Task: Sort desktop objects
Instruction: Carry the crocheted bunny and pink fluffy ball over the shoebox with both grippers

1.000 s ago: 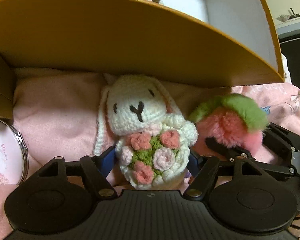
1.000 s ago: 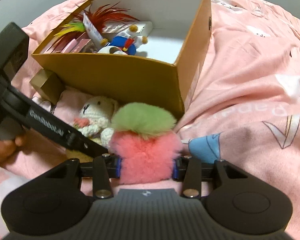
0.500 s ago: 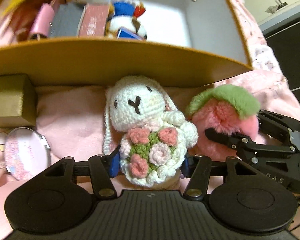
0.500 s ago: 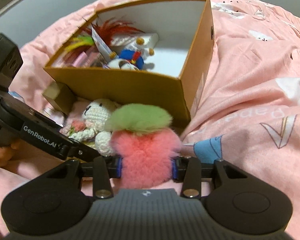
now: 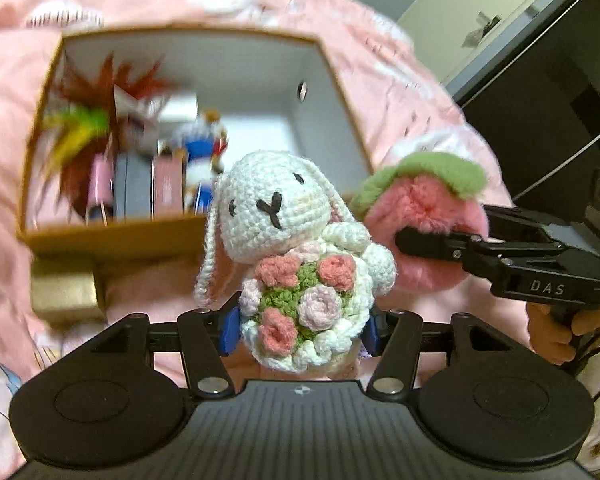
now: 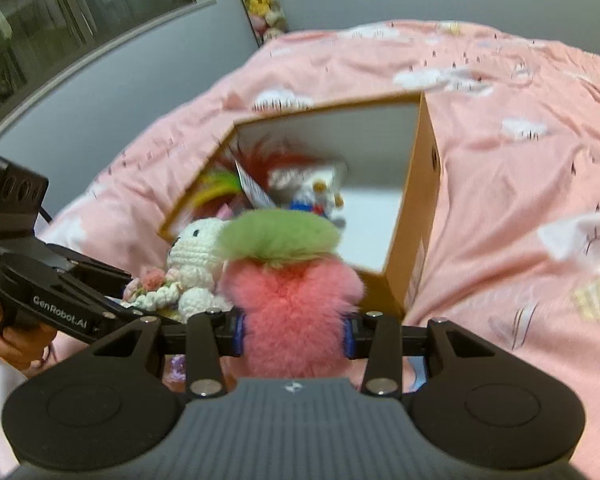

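A white crocheted bunny (image 5: 300,256) holding a pink and green bouquet hangs in the air, with my left gripper (image 5: 300,328) shut on its lower body. Beside it, a fluffy pink plush with a green top (image 6: 292,280) is lifted too, and my right gripper (image 6: 294,334) is shut on its sides. Both toys hover just in front of the near wall of an open orange cardboard box (image 5: 112,236). The bunny (image 6: 196,256) also shows left of the plush in the right wrist view, and the plush (image 5: 424,208) shows right of the bunny in the left wrist view.
Inside the box (image 6: 420,200) lie red and green feathers (image 5: 112,92), a blue and white doll (image 5: 200,148) and several flat cases (image 5: 148,188); its right half is bare. A small gold box (image 5: 66,292) sits on the pink bedspread (image 6: 520,160). A dark cabinet (image 5: 560,100) stands at right.
Both grippers have risen with their toys off the bedspread, so the box now shows from above. The left jaws closed in on the bunny after the earliest frame.
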Action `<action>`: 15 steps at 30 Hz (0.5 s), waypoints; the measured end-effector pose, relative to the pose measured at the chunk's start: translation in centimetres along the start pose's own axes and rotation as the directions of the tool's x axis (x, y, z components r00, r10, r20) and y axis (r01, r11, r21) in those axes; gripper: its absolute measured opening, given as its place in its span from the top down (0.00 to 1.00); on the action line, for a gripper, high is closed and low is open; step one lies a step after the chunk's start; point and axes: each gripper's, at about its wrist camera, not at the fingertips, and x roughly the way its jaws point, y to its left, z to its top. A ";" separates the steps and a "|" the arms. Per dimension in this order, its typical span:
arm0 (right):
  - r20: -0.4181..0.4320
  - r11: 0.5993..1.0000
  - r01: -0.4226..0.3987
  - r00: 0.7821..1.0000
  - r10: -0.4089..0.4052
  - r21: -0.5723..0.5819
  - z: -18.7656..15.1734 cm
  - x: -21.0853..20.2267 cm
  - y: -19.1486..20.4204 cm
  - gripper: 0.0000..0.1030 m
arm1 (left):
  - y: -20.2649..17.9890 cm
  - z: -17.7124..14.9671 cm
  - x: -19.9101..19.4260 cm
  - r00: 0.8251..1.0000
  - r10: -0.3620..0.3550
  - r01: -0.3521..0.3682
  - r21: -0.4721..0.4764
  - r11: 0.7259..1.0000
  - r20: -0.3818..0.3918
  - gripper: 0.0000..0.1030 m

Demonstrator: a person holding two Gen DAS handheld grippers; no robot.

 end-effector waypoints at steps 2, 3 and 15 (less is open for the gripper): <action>0.024 1.000 -0.003 1.000 0.003 -0.007 0.9 -0.5 0.2 0.57 | -0.4 1.1 -0.7 0.999 -0.007 0.006 0.011 1.000 0.035 0.37; 0.034 1.000 -0.002 0.999 0.002 -0.011 1.3 -0.8 0.2 0.57 | -0.5 1.6 -1.1 0.999 -0.007 0.006 0.019 1.000 0.052 0.37; 0.148 0.995 0.095 0.985 -0.089 -0.038 6.7 -0.1 -1.1 0.57 | -2.0 8.5 -0.4 0.985 0.046 -0.066 0.113 0.991 0.168 0.37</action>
